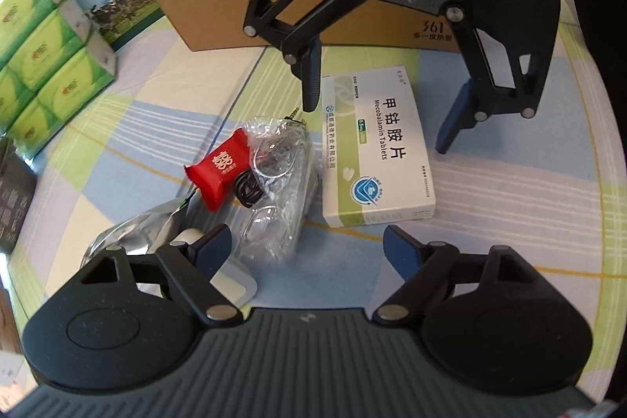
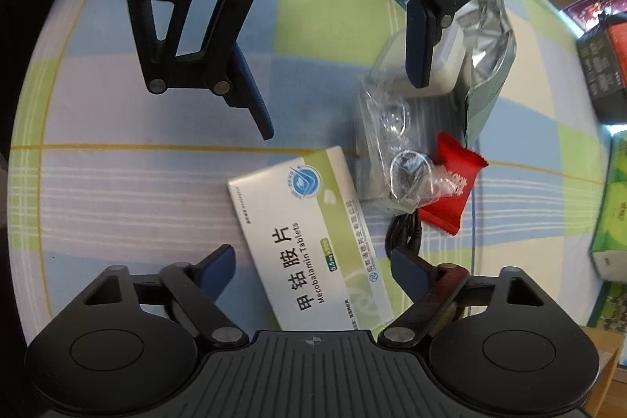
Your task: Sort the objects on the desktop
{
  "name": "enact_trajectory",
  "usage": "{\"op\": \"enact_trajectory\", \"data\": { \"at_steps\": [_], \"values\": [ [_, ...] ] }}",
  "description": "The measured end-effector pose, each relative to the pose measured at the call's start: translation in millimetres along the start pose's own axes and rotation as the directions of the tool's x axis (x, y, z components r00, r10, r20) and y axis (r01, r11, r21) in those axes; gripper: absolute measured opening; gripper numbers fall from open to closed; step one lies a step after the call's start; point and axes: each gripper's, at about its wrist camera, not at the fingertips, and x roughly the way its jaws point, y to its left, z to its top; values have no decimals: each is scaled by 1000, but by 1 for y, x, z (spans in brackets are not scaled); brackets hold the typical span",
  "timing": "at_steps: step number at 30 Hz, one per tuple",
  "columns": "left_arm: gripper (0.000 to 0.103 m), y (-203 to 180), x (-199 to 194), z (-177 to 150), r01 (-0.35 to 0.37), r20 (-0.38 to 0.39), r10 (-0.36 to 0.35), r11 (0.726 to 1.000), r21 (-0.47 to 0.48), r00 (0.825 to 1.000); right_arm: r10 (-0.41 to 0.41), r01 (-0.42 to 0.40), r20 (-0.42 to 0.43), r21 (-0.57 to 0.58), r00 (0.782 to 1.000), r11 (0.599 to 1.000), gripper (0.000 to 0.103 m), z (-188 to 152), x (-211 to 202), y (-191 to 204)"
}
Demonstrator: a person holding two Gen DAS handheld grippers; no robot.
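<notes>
— What does the pill box (image 1: 374,147) look like?
— White and green, lying flat on the checked cloth (image 1: 509,183), beside a clear bag (image 1: 278,179) and a red candy (image 1: 221,169).
— And the tongs?
— The left tongs (image 1: 305,253) are wide open, holding nothing. The right tongs (image 2: 313,267) are wide open too, one tip on each side of the pill box.
— Any boxes?
— A cardboard box (image 1: 219,6) stands behind. I cannot see inside.

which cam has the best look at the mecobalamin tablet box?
Left wrist view: the tablet box lies whole and unobstructed on the checked cloth, its top face and print readable. In the right wrist view the tablet box shows its print too, but its near end is hidden behind the gripper body.
</notes>
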Motion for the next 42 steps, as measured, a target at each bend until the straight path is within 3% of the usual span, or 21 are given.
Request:
{"op": "enact_trajectory", "data": {
  "at_steps": [2, 8, 10, 13, 15, 19, 23, 27, 28, 30, 32, 33, 36, 38, 39, 40, 42],
  "values": [
    [81, 2, 7, 2, 1, -6, -1, 1000, 13, 1000, 8, -8, -5, 3, 1000, 1000, 82, 0, 5, -5],
    [67, 13, 21, 7, 26, -31, -26, 1000, 11, 999, 13, -13, -19, -1, 1000, 1000, 73, 1, 16, -11],
    [47, 15, 24, 6, 22, -48, -21, 1000, 13, 999, 14, -13, -23, 18, 1000, 1000, 72, 1, 17, -15],
    [33, 15, 25, 5, 12, -61, -12, 1000, 1, 998, 6, -5, -31, 31, 1000, 1000, 67, 3, 17, -16],
    [31, 13, 22, 5, 0, -62, -2, 1000, -24, 998, -1, 2, -39, 41, 999, 999, 62, 4, 15, -16],
    [27, 1, 16, 4, -35, -105, 25, 995, -94, 994, -5, 13, -57, 141, 998, 990, 42, 7, 11, -13],
    [27, -9, 3, -1, -46, -129, 14, 966, -255, 992, -2, 13, -40, 265, 999, 964, 32, 3, 2, -6],
    [27, -22, -14, -10, -57, -134, 6, 922, -382, 991, 33, -45, 38, 373, 999, 927, 32, -5, -9, 4],
    [27, -26, -18, -13, -70, -143, 14, 915, -397, 990, 17, -32, 43, 367, 999, 930, 35, -6, -13, 4],
    [27, -35, -25, -19, -103, -162, 38, 904, -416, 986, -40, 27, 32, 335, 999, 942, 51, -5, -19, 6],
    [27, -38, -29, -24, -137, -178, 65, 893, -429, 982, -83, 74, 24, 267, 996, 961, 75, -3, -23, 12],
    [27, -40, -31, -26, -152, -184, 79, 891, -428, 980, -102, 95, 19, 217, 995, 972, 79, -1, -24, 14],
    [27, -43, -35, -33, -177, -185, 107, 892, -416, 977, -133, 134, -13, 11, 991, 991, 83, 2, -16, 28],
    [30, -42, -34, -34, -183, -176, 119, 894, -409, 977, -135, 130, -30, -125, 990, 984, 83, -2, -5, 31],
    [33, -42, -34, -34, -183, -164, 126, 896, -404, 978, -134, 125, -38, -179, 990, 976, 84, -2, 0, 30],
    [45, -43, -34, -35, -189, -154, 138, 896, -402, 978, -134, 122, -43, -217, 990, 969, 84, -2, 8, 29],
    [52, -42, -33, -34, -195, -134, 153, 895, -402, 979, -130, 113, -51, -259, 990, 959, 84, -1, 22, 25]
  ]
}}
